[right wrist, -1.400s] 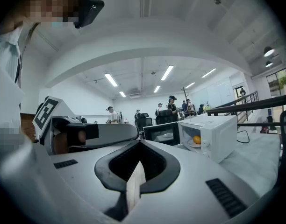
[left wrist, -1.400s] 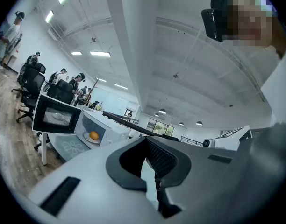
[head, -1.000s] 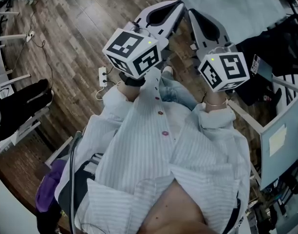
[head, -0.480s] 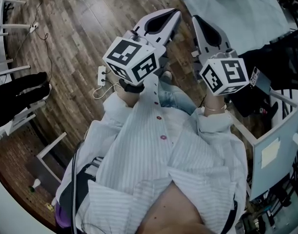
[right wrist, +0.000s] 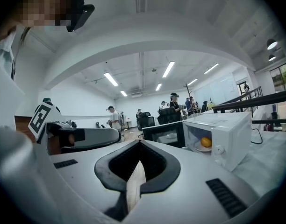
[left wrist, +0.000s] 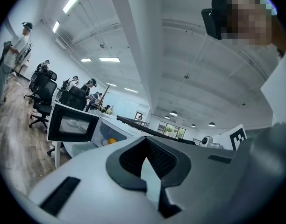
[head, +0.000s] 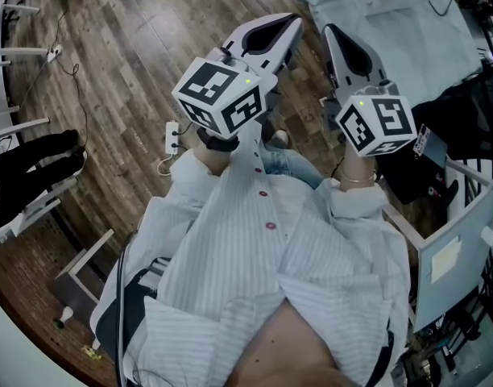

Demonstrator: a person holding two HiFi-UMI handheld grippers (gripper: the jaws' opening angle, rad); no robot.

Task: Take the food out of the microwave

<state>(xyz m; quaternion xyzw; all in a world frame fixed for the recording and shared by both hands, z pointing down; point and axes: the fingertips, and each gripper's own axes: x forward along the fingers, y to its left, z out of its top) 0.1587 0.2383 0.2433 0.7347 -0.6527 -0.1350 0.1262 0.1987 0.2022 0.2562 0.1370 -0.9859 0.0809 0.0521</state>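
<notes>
— Now, status check before the approach: what do both tools read?
— Your left gripper point(head: 272, 32) has its jaws together with nothing between them. Your right gripper point(head: 349, 48) is likewise closed and empty. Both point roughly level, side by side ahead of your body.
— And the food?
— The microwave point(right wrist: 227, 136) stands on a cloth-covered table point(right wrist: 276, 155), well apart from both tools. Its door point(right wrist: 164, 134) is swung open toward the left. Inside the cavity, an orange point(right wrist: 205, 142) sits on a white plate point(right wrist: 199, 148).
— Procedure for the step in hand?
— You are at the approach stage; nothing has been extracted yet. Move squarely up to the opening and keep both tools clear of the open door. Part the jaws of one tool before you enter the cavity. Grip the plate by its rim rather than the orange, which would likely roll. Keep the plate level on withdrawal.
</notes>
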